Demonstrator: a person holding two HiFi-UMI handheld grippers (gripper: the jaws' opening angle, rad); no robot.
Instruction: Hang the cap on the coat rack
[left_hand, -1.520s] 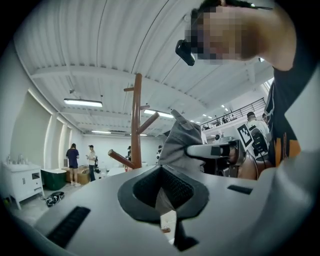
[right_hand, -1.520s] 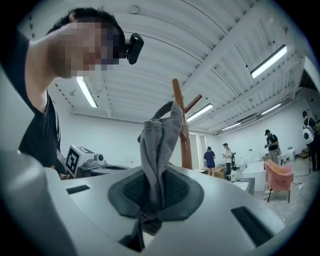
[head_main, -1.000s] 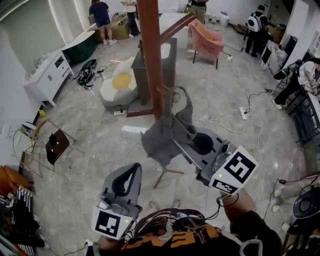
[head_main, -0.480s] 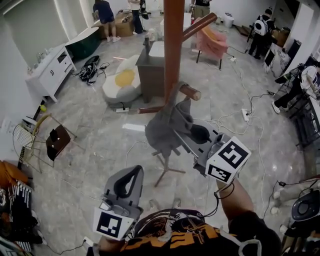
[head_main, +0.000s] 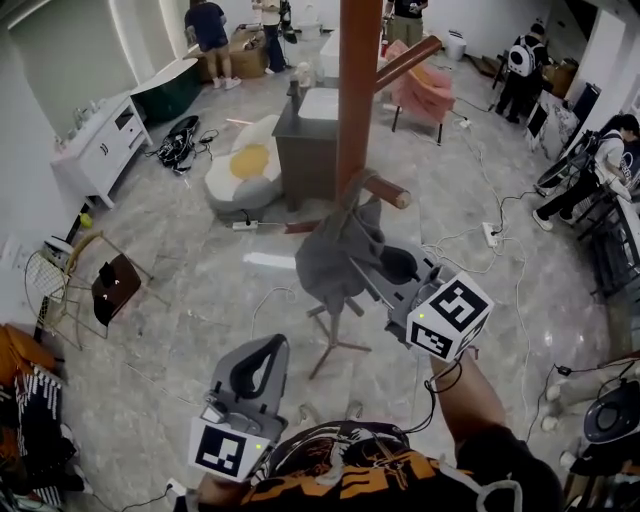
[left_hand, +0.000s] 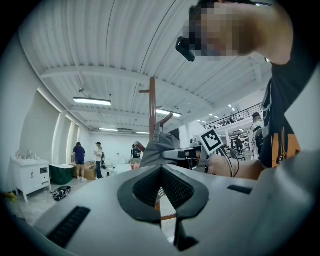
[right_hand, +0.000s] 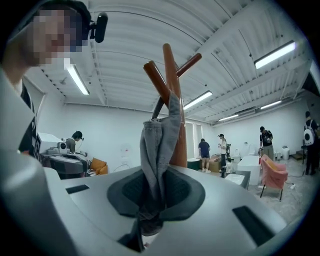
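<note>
The grey cap (head_main: 335, 255) hangs bunched beside the brown coat rack post (head_main: 358, 90), its top edge lying over a short lower peg (head_main: 386, 192). My right gripper (head_main: 364, 268) is shut on the cap's fabric; its jaws have just been opening a little, with the cloth still pinched. In the right gripper view the cap (right_hand: 160, 145) rises from the right gripper (right_hand: 150, 200) up along the rack's peg (right_hand: 156, 76). My left gripper (head_main: 262, 350) stays low and near me, shut and empty. From the left gripper (left_hand: 161, 172) the cap (left_hand: 156, 147) shows ahead.
The rack's legs (head_main: 330, 340) spread on the marble floor, which is strewn with cables (head_main: 470, 235). Behind stand a grey cabinet (head_main: 305, 140), a white and yellow beanbag (head_main: 240, 170), a pink chair (head_main: 420, 85) and a white sideboard (head_main: 95, 150). Several people stand at the back and right.
My right gripper has carried the cap closer to the post and a little down; the cap's top now lies over the lower peg. The left gripper has barely shifted.
</note>
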